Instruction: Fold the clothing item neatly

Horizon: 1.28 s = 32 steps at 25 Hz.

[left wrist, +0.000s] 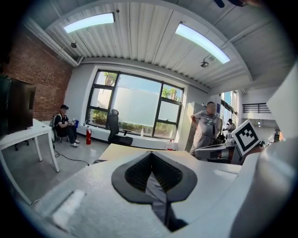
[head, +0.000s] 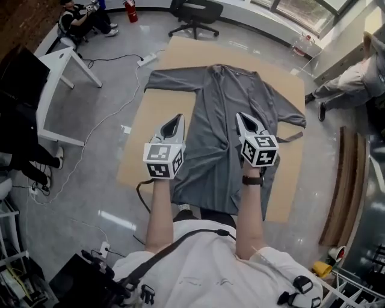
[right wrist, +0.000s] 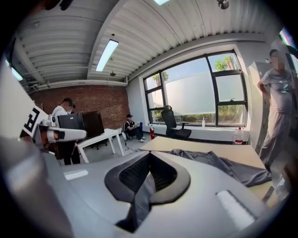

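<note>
A long grey garment [head: 231, 96] lies spread, sleeves out, on a sheet of cardboard [head: 159, 111] on the floor. Its near part is drawn up toward me. My left gripper [head: 176, 122] hangs over the garment's left edge, and my right gripper [head: 242, 119] over its right half. In the left gripper view the jaws [left wrist: 151, 160] are shut with a strip of grey cloth [left wrist: 157, 193] pinched between them. The right gripper view shows the same: jaws [right wrist: 150, 160] shut on a fold of grey cloth [right wrist: 141, 197], with the rest of the garment [right wrist: 223, 165] lying on the cardboard beyond.
A white table [head: 57, 78] stands to the left, with a power strip and cable [head: 147, 59] on the floor beside it. An office chair [head: 195, 15] sits beyond the cardboard. One person sits at the far left [head: 78, 18]; another stands at the right [head: 355, 78]. Wooden boards [head: 343, 186] lie right.
</note>
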Each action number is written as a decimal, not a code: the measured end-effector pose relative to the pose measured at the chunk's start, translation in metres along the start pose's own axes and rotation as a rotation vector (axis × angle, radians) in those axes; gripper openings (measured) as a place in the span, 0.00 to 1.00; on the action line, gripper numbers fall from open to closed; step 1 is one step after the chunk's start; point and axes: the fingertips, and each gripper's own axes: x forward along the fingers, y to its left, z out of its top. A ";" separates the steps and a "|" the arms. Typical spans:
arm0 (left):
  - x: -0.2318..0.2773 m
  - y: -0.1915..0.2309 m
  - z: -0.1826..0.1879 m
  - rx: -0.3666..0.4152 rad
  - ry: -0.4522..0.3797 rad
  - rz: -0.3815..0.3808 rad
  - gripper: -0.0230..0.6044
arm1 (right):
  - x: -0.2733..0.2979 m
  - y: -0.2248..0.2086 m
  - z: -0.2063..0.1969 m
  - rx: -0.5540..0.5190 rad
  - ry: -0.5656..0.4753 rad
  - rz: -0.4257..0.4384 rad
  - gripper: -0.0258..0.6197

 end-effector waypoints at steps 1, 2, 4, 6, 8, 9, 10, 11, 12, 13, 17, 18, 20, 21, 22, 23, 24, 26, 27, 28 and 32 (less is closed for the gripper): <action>0.003 0.010 -0.008 -0.004 0.020 0.018 0.04 | 0.015 -0.002 -0.009 -0.007 0.033 0.013 0.05; 0.005 0.018 -0.017 -0.006 0.045 0.035 0.04 | 0.030 -0.004 -0.018 -0.014 0.065 0.030 0.05; 0.008 0.030 -0.041 -0.008 0.103 0.058 0.04 | 0.061 -0.005 -0.036 -0.029 0.121 0.069 0.05; 0.013 0.041 -0.070 -0.006 0.166 0.072 0.04 | 0.093 -0.007 -0.048 -0.062 0.163 0.099 0.05; 0.014 0.053 -0.101 -0.006 0.234 0.090 0.04 | 0.127 -0.011 -0.056 -0.111 0.195 0.125 0.05; 0.012 0.059 -0.118 -0.009 0.270 0.100 0.05 | 0.143 -0.012 -0.060 -0.136 0.210 0.138 0.05; 0.009 0.065 -0.136 -0.015 0.306 0.108 0.05 | 0.159 -0.015 -0.064 -0.158 0.225 0.149 0.05; 0.005 0.070 -0.154 -0.022 0.341 0.115 0.05 | 0.174 -0.017 -0.069 -0.176 0.237 0.157 0.06; -0.001 0.075 -0.173 -0.031 0.377 0.119 0.05 | 0.188 -0.020 -0.073 -0.187 0.248 0.161 0.06; -0.007 0.079 -0.193 -0.039 0.416 0.121 0.07 | 0.202 -0.023 -0.079 -0.195 0.259 0.162 0.07; -0.039 0.096 -0.264 -0.061 0.576 0.149 0.16 | 0.252 -0.030 -0.103 -0.215 0.306 0.156 0.13; -0.046 0.100 -0.277 -0.070 0.605 0.159 0.19 | 0.261 -0.032 -0.108 -0.212 0.315 0.154 0.13; -0.059 0.105 -0.296 -0.087 0.649 0.176 0.25 | 0.276 -0.035 -0.114 -0.202 0.323 0.148 0.15; -0.066 0.108 -0.303 -0.093 0.667 0.185 0.26 | 0.283 -0.037 -0.117 -0.201 0.326 0.144 0.18; -0.071 0.110 -0.309 -0.095 0.682 0.192 0.27 | 0.289 -0.039 -0.119 -0.205 0.330 0.141 0.19; -0.076 0.111 -0.315 -0.093 0.697 0.198 0.27 | 0.295 -0.041 -0.120 -0.212 0.335 0.139 0.21; -0.080 0.112 -0.320 -0.087 0.711 0.200 0.27 | 0.301 -0.043 -0.122 -0.219 0.340 0.137 0.22; -0.086 0.114 -0.329 -0.061 0.737 0.203 0.28 | 0.313 -0.047 -0.127 -0.230 0.347 0.134 0.23; -0.087 0.115 -0.334 -0.049 0.747 0.205 0.28 | 0.320 -0.050 -0.129 -0.236 0.351 0.132 0.23; -0.087 0.115 -0.339 -0.043 0.755 0.207 0.27 | 0.325 -0.052 -0.132 -0.244 0.358 0.129 0.23; -0.087 0.112 -0.352 -0.028 0.777 0.222 0.27 | 0.348 -0.058 -0.146 -0.284 0.401 0.123 0.22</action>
